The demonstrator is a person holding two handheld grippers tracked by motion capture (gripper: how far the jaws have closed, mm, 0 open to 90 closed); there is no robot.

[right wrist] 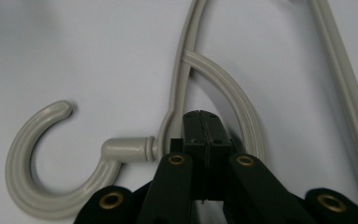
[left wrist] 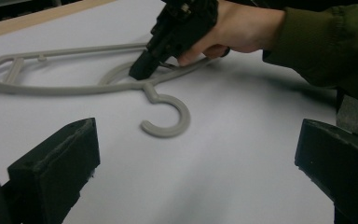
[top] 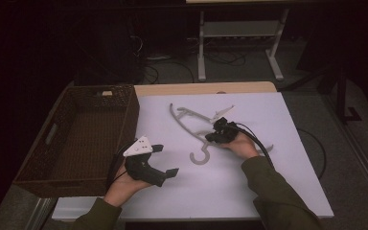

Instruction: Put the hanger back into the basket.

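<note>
Hanger: we see a pale grey plastic clothes hanger (top: 197, 132) lying flat on the white table top (top: 278, 191), near its middle, to the right of the brown wicker basket (top: 76, 139).
Look: its ribbed open hook (left wrist: 165, 116) curls toward us; the neck has a small collar, and a curved inner brace joins the long arm.
Right gripper (right wrist: 204, 122): we find its jaws pressed together with nothing between them, the tip resting on the table inside the brace, just beside the hanger's neck.
Left gripper (top: 165, 161): we hold it near the basket, well apart from the hanger, jaws spread wide and empty.
</note>
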